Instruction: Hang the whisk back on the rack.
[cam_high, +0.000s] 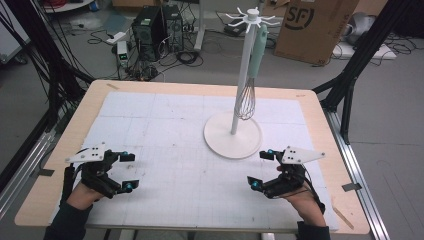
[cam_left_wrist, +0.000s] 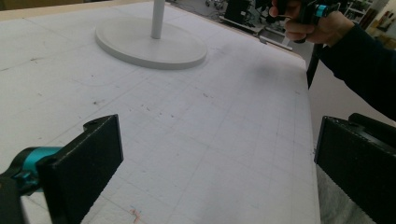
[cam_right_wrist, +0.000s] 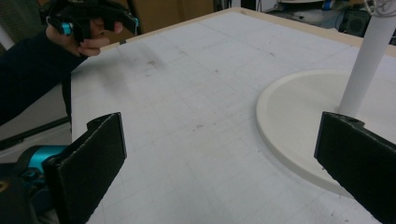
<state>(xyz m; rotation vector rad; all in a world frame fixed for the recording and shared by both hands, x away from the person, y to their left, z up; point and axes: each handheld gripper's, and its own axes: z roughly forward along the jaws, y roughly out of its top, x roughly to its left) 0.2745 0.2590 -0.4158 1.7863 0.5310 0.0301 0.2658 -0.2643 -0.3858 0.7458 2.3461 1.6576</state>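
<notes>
The whisk (cam_high: 247, 95) hides part of the stand's pole (cam_high: 240, 85).

A mat (cam_high: 165, 130) lies on the table (cam_high: 60, 150). The stand (cam_high: 233, 135) sits on the mat, right of the table's middle. A whisk (cam_high: 248, 80) hangs from the stand's top, just right of its pole, its wires above the stand's base. The left gripper (cam_high: 127, 171) is over the mat well to the left of the stand and nearer the person. The right gripper (cam_high: 260, 169) is just right of the stand's base, nearer the person. Behind the table, a box (cam_high: 315, 27) stands on the floor beyond the stand.
</notes>
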